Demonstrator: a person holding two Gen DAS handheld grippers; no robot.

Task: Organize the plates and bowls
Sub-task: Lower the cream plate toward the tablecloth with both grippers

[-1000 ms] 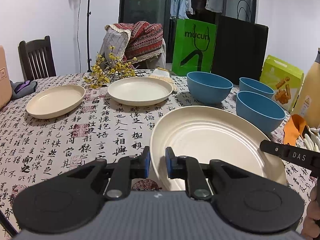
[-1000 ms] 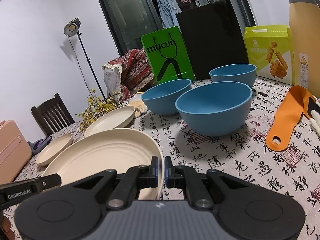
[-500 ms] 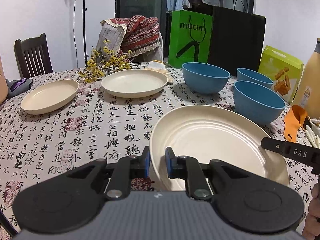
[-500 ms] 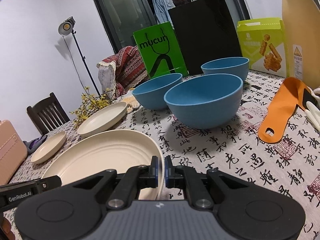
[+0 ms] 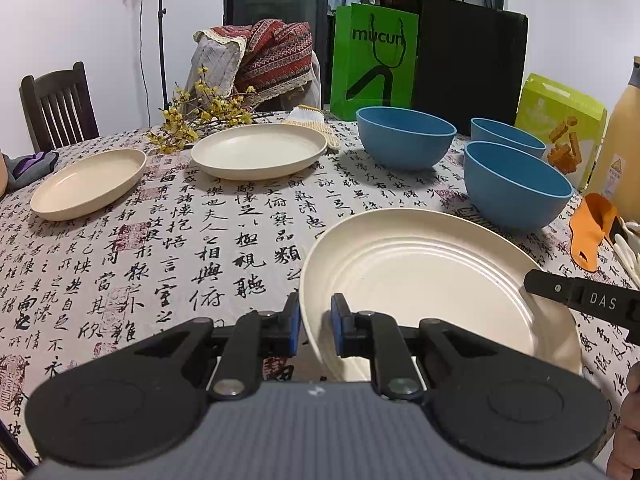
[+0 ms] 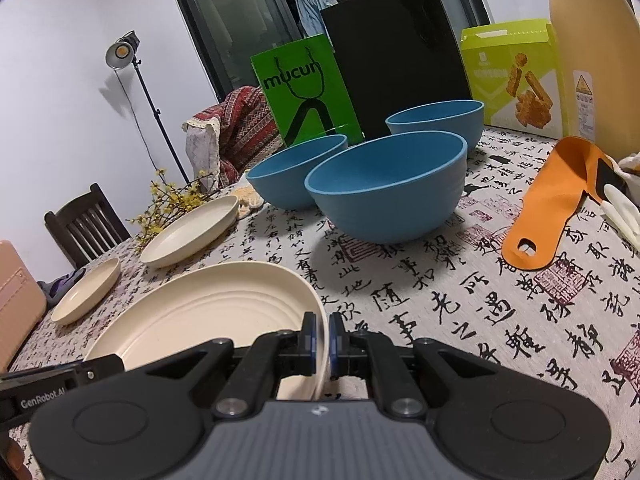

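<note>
Large cream plate [image 5: 432,280] sits at the near edge of the calligraphy-print tablecloth [image 5: 180,240], gripped from both sides. Left gripper [image 5: 315,326]: jaws narrowed onto the plate's left rim, blue pads on either side of it. Right gripper [image 6: 321,338]: jaws nearly closed, pinching the plate's right rim.

Relative to the large plate:
- 3 blue bowls beyond it: nearest bowl [image 5: 516,184] just past its far-right rim, second bowl [image 5: 404,142] farther back, third bowl [image 5: 506,136] behind the nearest.
- 2 smaller cream plates well apart to the far left: one [image 5: 258,151] beside yellow flowers [image 5: 196,120], the other [image 5: 88,182] farther left.
- Orange utensil [image 6: 556,208] off to the right.
</note>
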